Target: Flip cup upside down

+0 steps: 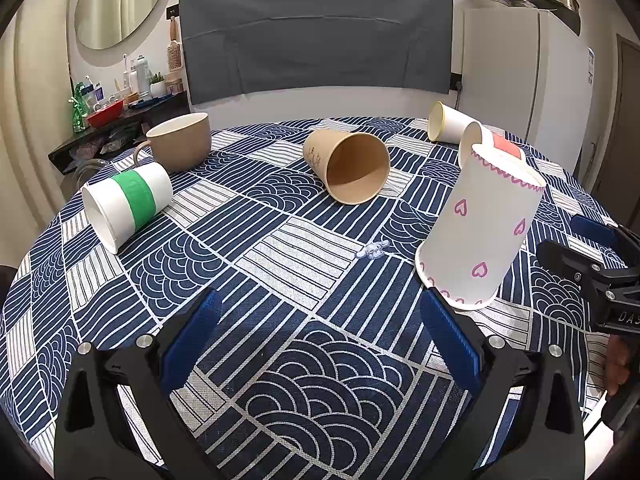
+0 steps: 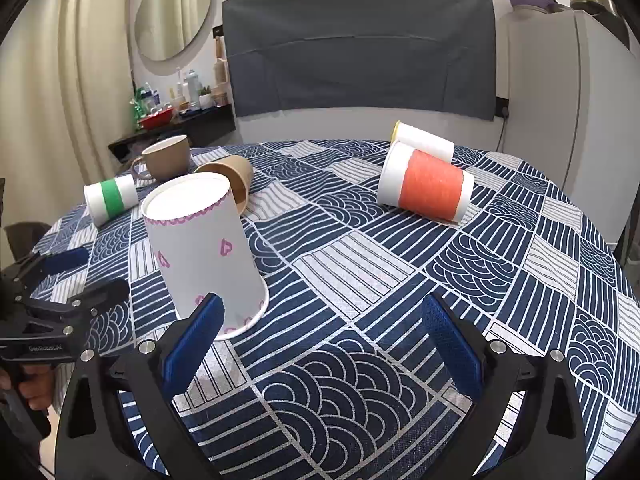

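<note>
Navy-and-white patterned cloth over a round tabletop (image 1: 280, 380), carrying everything in play. Farther back, left side: tan ceramic mug (image 1: 182, 140) upright, handle toward the edge. Then paper cups, most lying on their sides: brown kraft cup (image 1: 352, 168) with mouth facing the left wrist camera, green-banded cup (image 1: 124, 204) near the left edge, orange-banded cup (image 2: 428, 188) on the right half, plain white cup (image 2: 424, 140) just behind it and seemingly touching it.

Nearest, between the two tools: white cup with pink hearts (image 1: 480, 232), mouth down on the cloth, closed base up, leaning a little in both views, which may be fisheye bend or a real tilt; cannot tell which. Free of both tools, nothing pinching it.

Left gripper (image 1: 320, 340) spread wide, blue pads apart, nothing between them, heart cup just beyond its right finger. Right gripper (image 2: 324, 344) likewise spread and empty, left finger overlapping the cup's rim in view, contact uncertain.

Judged progress: heart cup flipped and set down, so that one reads as done. Four paper cups on their sides not yet inverted, if meant to be. Small clear plastic bit (image 1: 374, 250) on the cloth near the middle, too small to identify.
</note>
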### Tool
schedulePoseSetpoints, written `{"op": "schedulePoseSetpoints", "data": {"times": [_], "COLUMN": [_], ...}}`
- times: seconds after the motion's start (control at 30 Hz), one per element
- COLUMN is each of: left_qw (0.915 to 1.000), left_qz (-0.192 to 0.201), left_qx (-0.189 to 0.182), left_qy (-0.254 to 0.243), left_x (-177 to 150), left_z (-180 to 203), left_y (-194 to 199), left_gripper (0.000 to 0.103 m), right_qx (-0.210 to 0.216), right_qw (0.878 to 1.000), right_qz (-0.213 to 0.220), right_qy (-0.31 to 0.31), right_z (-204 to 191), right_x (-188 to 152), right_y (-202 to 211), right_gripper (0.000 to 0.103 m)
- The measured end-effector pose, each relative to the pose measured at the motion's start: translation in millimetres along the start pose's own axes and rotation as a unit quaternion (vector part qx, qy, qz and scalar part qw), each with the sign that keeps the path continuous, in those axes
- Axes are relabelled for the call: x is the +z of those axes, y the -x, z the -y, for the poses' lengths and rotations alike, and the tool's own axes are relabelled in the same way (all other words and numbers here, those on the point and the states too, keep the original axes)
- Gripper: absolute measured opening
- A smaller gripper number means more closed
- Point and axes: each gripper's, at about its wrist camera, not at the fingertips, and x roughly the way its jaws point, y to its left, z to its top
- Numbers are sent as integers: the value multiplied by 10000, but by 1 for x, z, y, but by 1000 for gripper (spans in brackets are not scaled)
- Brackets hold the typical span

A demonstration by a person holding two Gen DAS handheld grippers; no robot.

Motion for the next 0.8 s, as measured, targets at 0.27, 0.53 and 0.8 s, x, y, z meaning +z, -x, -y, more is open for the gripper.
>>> {"op": "schedulePoseSetpoints", "data": {"times": [0.27, 0.53, 0.8], "left_qw": [10000, 10000, 10000], "left_qz": [12, 25, 22], "left_qx": [6, -1, -19], "left_qy": [0, -25, -19], "left_x": [0, 0, 0], "left_z": [-1, 0, 0], "left_y": [0, 0, 1], "left_gripper": [97, 97, 97], "right_qx": [-3, -19, -40], "right_qw": [10000, 10000, 10000], "right_qz": [9, 12, 31], "right_qy": [-14, -27, -40], "right_z": [1, 1, 2], "right_x": [0, 1, 1], "right_y": [0, 0, 0], "right_gripper": [95, 95, 95]}}
